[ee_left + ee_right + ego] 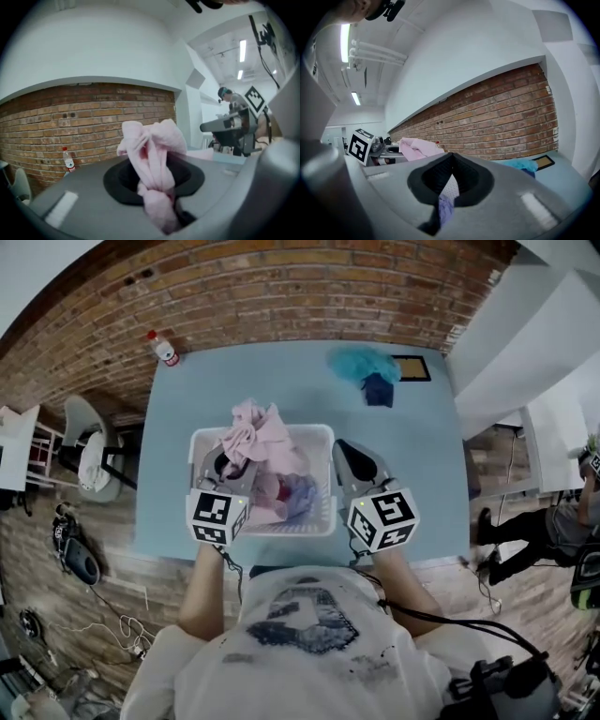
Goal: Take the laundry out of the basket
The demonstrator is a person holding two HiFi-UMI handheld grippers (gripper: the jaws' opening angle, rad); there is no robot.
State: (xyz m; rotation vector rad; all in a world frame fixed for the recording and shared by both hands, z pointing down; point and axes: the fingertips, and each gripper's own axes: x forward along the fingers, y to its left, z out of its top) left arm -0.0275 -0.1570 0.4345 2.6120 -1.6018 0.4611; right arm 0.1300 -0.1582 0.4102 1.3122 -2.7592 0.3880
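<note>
Pink garment (255, 432) hanging over the basket (323, 432), far-left corner.
I'm pinching it in my left claw (230, 465), directly above the pile; my right claw (352, 460), just beside the right rim, is pressing together on a lilac cloth (444, 206), worktop (412, 456) lying beyond.

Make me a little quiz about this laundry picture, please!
1. Which colour is the cloth in the left gripper? A pink, B yellow, C orange.
2. True or false: the bottle stands on the table, outside the basket.
3. Fill in: the wall behind the table is made of ____.
Key: 1 A. 2 true. 3 brick.
</note>
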